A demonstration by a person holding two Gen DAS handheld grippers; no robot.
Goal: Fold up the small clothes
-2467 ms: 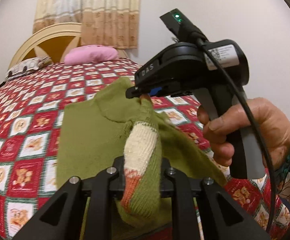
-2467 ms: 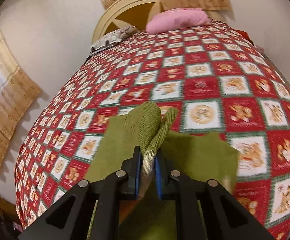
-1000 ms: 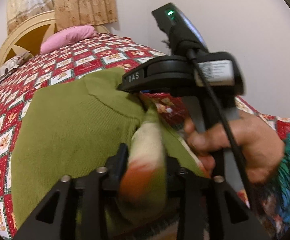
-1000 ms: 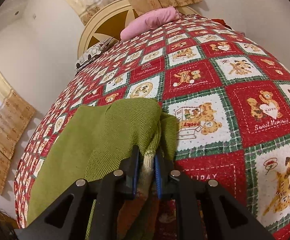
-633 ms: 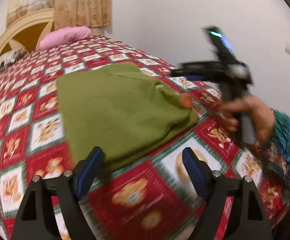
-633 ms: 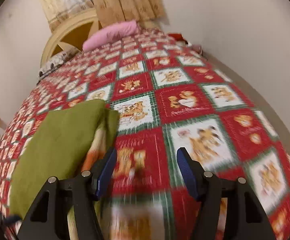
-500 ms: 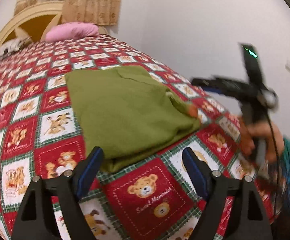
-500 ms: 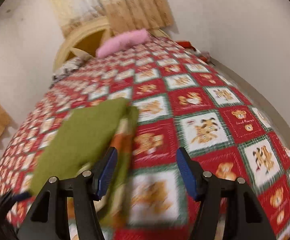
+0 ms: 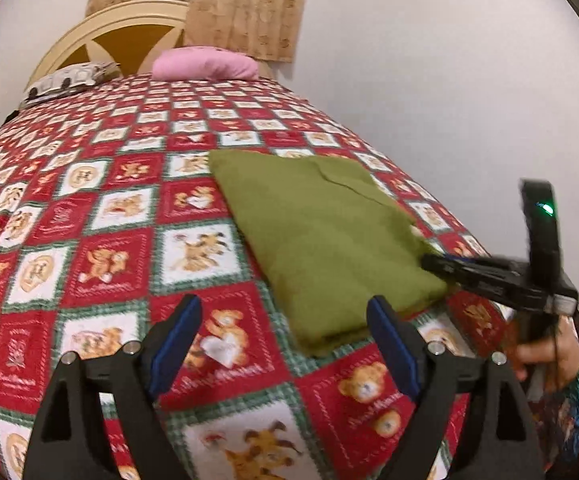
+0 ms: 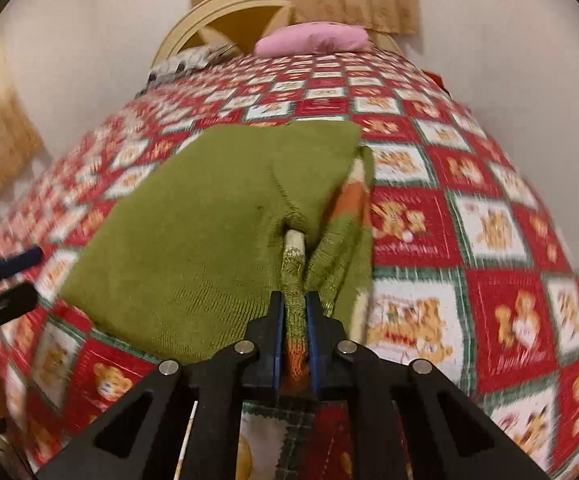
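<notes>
The green sweater [image 9: 321,248] lies folded on the bed's checked quilt [image 9: 101,208]. The right gripper [image 10: 294,336] has its fingers clamped on the sweater's cuff. The left gripper [image 9: 281,344] is opening, nothing between its fingers.

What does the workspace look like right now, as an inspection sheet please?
Surface: bed under a red, white and green teddy-bear patchwork quilt.
Job's things: one olive-green knitted garment, folded flat on the quilt, an orange-and-cream striped part showing at its edge.
Clutter: nothing seen on the quilt besides the garment.
Tongs: left tongs open, jaws opening, nothing between them; right tongs shut on the garment's striped edge.
Cables: thin black cable beside the right hand.
Surroundings: pink pillow, patterned pillow, cream arched headboard, beige curtain, white wall.
</notes>
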